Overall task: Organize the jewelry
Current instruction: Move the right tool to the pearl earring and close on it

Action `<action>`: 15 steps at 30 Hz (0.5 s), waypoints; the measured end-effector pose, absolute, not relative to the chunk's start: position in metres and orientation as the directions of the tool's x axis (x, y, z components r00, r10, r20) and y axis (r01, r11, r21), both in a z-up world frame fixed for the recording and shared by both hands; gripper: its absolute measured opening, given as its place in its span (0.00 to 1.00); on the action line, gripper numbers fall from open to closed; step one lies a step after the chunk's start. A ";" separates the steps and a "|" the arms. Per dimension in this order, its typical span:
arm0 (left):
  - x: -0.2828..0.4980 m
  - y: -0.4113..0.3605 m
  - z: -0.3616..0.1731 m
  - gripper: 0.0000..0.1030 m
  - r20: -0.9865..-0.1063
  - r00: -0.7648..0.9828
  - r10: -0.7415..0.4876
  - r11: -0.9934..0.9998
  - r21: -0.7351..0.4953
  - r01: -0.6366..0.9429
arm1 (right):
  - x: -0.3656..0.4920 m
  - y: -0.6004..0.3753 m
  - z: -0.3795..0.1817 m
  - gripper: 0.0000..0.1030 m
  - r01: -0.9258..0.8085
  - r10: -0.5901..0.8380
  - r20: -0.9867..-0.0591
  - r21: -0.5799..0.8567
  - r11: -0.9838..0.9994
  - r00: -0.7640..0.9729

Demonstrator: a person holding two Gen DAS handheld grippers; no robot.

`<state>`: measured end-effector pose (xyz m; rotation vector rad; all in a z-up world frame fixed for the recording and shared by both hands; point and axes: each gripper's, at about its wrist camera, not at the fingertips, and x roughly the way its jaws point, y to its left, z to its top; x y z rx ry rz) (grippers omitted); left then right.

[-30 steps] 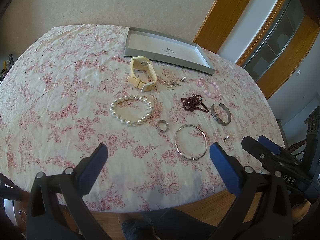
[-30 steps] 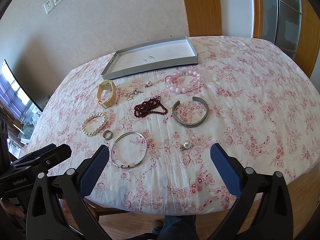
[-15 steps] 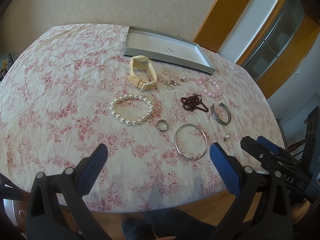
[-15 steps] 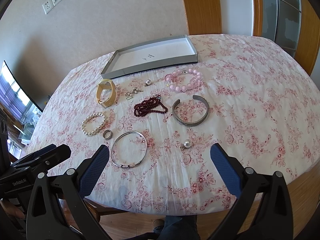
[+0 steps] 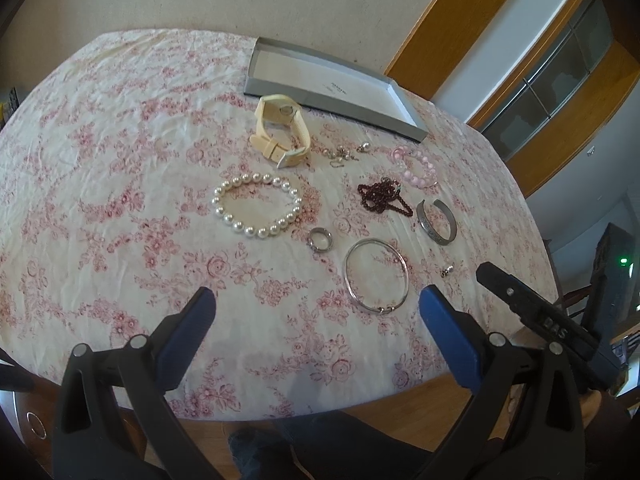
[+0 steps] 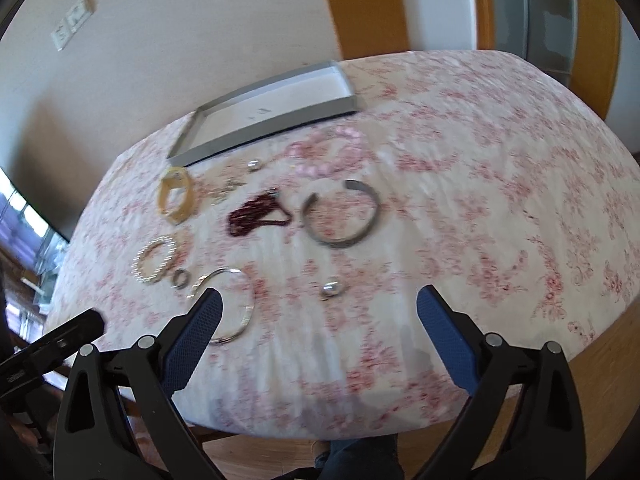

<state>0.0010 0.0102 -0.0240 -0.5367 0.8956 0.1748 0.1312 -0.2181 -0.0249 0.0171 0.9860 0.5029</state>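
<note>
Jewelry lies untouched before the grey tray (image 5: 320,80); right tool (image 6: 316,312), fingers apart, has just advanced towards it; left tool (image 5: 316,312) apart, idle.

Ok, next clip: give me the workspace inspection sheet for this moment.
Surface: table under floral tablecloth, wrinkled.
Job's things: grey tray holds no jewelry; cream watch, pearl bracelet, ring, silver bangle, dark red beads, cuff, pink bead bracelet, small earrings and pearl stud all lie loose on the cloth.
Clutter: nothing seen.
Grippers: left gripper and right gripper both open, holding nothing.
Cables: nothing seen.
Surroundings: wall sockets, wooden door frame.
</note>
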 end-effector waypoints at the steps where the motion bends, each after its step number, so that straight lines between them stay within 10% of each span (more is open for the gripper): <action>1: 0.001 0.011 -0.024 0.98 -0.781 0.620 -0.076 0.854 -0.372 -0.365 | 0.134 -0.220 -0.029 0.92 -0.392 0.403 -0.797 0.229 0.891 0.449; 15: 0.003 0.021 -0.029 0.98 -0.816 0.568 0.109 0.878 -0.189 -0.440 | 0.142 -0.200 -0.058 0.47 -0.453 0.378 -0.812 0.160 0.877 0.445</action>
